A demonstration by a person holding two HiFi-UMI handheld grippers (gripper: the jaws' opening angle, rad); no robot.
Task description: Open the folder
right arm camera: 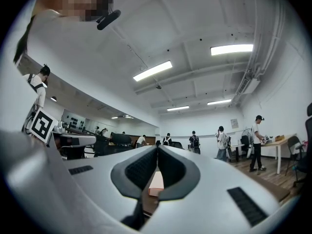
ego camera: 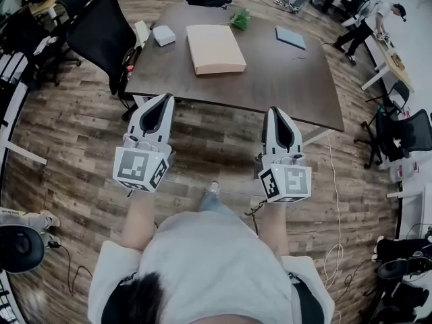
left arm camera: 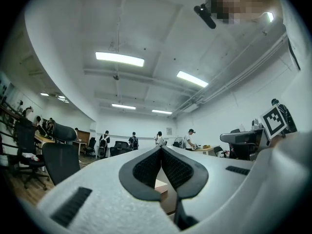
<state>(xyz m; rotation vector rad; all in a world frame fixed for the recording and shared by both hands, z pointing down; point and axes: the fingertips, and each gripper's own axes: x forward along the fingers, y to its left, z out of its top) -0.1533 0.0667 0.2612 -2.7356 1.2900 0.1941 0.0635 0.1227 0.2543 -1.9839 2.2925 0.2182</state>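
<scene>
Both jaws are shut with nothing between them. The left gripper [ego camera: 163, 98] and right gripper [ego camera: 277, 112] are held roughly level over the wood floor [ego camera: 223, 147], short of the near edge of the table [ego camera: 270, 79].

The folder [ego camera: 214, 48] lies flat and closed, left of the table's middle and nearer the far edge than the near one. Nothing is touching it.

It looks like a thick tan board cover, probably stiff and light. The surface looks smooth, so it will likely skate on the tabletop if pushed.

I can't tell which side the spine is on. I'd pin the body with one gripper and catch the cover at a free corner or long edge with the other. The jaws have to open first.

Past it, a white box [ego camera: 163, 35] sits near the far left corner and a green thing [ego camera: 239, 20] sits at the far edge. A grey-blue notebook [ego camera: 290, 37] lies toward the far right, and a black chair [ego camera: 101, 25] stands off the left edge.
</scene>
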